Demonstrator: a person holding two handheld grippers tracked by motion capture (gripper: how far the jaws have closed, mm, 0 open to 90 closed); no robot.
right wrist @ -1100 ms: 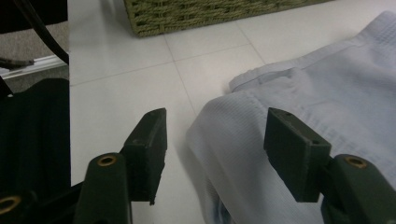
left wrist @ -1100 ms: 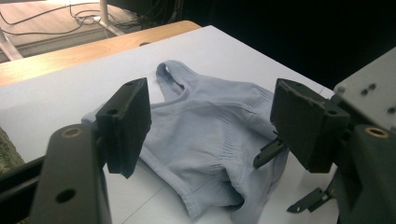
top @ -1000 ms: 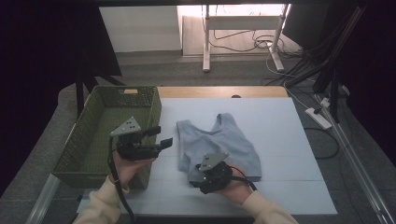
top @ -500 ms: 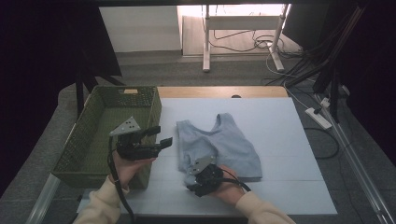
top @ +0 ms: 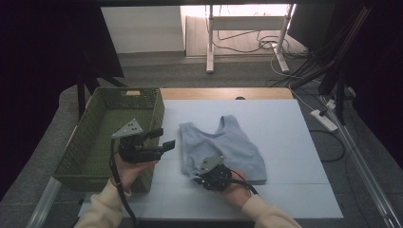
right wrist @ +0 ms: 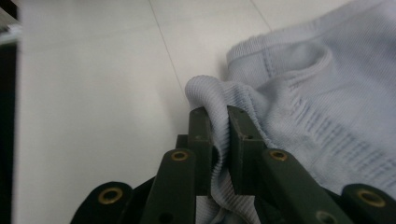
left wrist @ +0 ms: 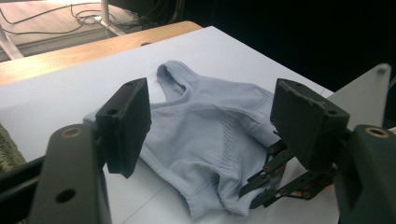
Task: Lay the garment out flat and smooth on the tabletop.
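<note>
Garment: a light blue knit top (top: 221, 147) lies flat on the white surface (top: 285, 128), just to the right of the green basket (top: 83, 156), straps pointing to the far edge.
Garment hem: the near-left corner of the top is bunched and lifted a little where it is gripped; the rest lies spread out.
Right hand-held gripper: the right hand-held gripper (top: 202, 178) sits at the top's near-left corner, on the side towards the basket; its jaws have just been closing and now pinch a fold of the ribbed hem between the pads (right wrist: 219, 135).
Left hand-held gripper: the left hand-held gripper (top: 161, 140) hangs above the basket's right wall, pointing across at the top; its jaws stand well apart with nothing between them (left wrist: 210, 135).
Left hand: the left hand (top: 130, 166) holds its tool over the basket's near-right corner, apart from the top.
Right hand: the right hand (top: 235, 187) rests low on the surface just near of the top's hem.
Basket: stands on the surface's left edge, touching neither the top nor the right tool.
</note>
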